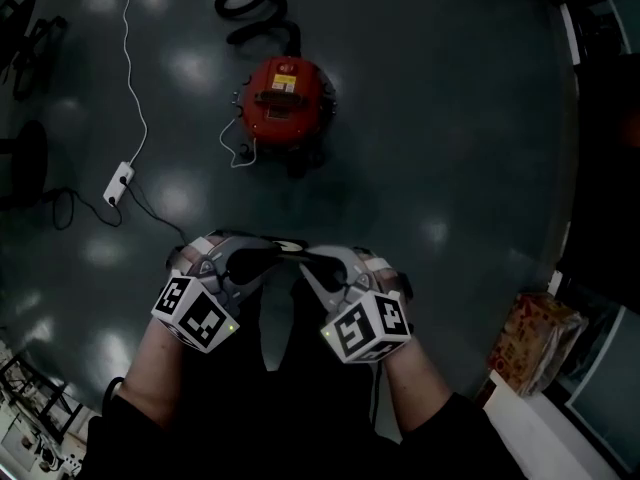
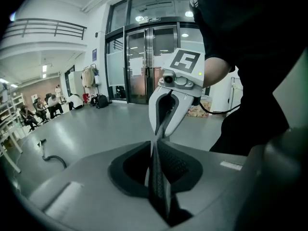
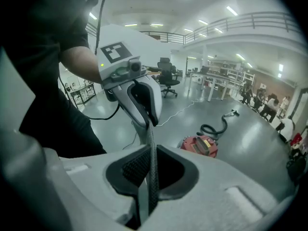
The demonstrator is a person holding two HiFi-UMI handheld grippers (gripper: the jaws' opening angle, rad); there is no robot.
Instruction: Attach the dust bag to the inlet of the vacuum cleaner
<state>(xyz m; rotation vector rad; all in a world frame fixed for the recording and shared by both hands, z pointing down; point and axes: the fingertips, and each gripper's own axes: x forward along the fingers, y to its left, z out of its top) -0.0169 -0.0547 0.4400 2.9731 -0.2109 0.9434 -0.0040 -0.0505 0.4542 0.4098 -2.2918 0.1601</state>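
Observation:
A red canister vacuum cleaner [image 1: 285,98] stands on the dark floor ahead of me, with its black hose [image 1: 255,3] curled behind it. It also shows small in the right gripper view, as the vacuum cleaner [image 3: 201,145]. No dust bag shows in any view. My left gripper [image 1: 270,252] and right gripper [image 1: 305,258] are held in front of my body, pointing at each other with their tips nearly touching. Each has its pads pressed together with nothing visible between them. The left gripper view shows the right gripper [image 2: 160,134] facing it. The right gripper view shows the left gripper [image 3: 147,123].
A white power strip [image 1: 119,183] and its cable [image 1: 135,78] lie on the floor to the left of the vacuum. A patterned bag [image 1: 535,340] sits by the wall at the right. Office chairs [image 3: 166,76], desks and seated people are far off.

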